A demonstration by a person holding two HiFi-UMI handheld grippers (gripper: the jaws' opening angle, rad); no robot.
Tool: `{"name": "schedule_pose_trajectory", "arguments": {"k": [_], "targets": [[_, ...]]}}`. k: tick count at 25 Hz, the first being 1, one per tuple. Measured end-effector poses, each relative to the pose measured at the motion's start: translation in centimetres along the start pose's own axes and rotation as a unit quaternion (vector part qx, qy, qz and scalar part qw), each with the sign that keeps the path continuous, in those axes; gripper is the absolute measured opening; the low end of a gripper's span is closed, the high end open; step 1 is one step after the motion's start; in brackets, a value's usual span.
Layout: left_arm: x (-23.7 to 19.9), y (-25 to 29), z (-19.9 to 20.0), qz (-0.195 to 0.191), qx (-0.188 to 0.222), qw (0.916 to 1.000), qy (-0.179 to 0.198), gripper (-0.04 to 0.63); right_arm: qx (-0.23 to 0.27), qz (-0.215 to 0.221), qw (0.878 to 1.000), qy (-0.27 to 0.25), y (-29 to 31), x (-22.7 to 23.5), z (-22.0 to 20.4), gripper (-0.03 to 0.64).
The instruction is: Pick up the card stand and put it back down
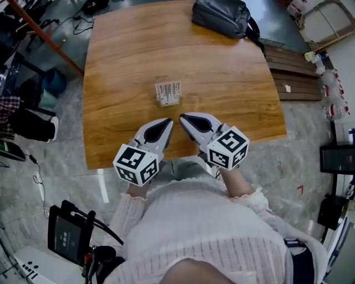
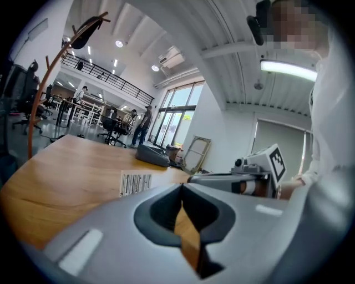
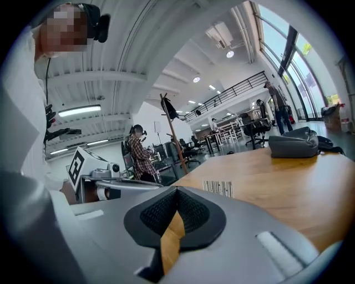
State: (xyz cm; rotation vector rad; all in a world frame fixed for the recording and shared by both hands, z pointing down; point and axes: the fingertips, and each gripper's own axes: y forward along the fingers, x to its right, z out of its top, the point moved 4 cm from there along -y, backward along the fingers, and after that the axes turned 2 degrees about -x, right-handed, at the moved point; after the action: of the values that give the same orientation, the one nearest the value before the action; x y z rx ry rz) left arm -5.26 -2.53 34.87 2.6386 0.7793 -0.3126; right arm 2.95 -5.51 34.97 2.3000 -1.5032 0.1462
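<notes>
Near the middle of the wooden table (image 1: 122, 55) stood the card stand (image 1: 168, 93), a small pale rack with a row of thin upright ribs, resting on the tabletop with nothing touching it. At the table's near edge, the left gripper (image 1: 166, 122) and the right gripper (image 1: 183, 117) hung side by side, tips angled toward each other and aimed at the stand, but clearly short of it. Each gripper view showed its own jaws pressed together with only bare table wood beyond the pads, so both were closed and empty. At the table's far edge lay a dark bag (image 1: 222, 16), well away from the work.

By my judgement the task had hardly begun: no grasp had been made, so the lift and the setting down were both left to do, and the jaws would have to part before either could take the stand.

The stand's long axis seemed to run across the table, roughly parallel to the near edge, with its ribbed face turned toward the person. Which end counted as its front could not be told.
</notes>
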Motion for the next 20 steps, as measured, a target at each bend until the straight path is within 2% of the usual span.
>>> {"name": "schedule_pose_trajectory", "arguments": {"k": [9, 14, 20], "targets": [[-3.6, 1.6, 0.2, 0.031, -0.007, 0.9992, -0.027, 0.008, -0.016, 0.002, 1.000, 0.009, 2.6, 3.5, 0.5, 0.000], [-5.0, 2.2, 0.6, 0.016, 0.001, 0.9987, -0.049, 0.009, -0.018, 0.004, 1.000, 0.021, 3.5, 4.1, 0.7, -0.002], [-6.4, 3.7, 0.2, 0.017, -0.029, 0.9982, -0.049, 0.009, -0.035, 0.000, 0.999, 0.030, 3.9, 5.1, 0.0, 0.000]]}}
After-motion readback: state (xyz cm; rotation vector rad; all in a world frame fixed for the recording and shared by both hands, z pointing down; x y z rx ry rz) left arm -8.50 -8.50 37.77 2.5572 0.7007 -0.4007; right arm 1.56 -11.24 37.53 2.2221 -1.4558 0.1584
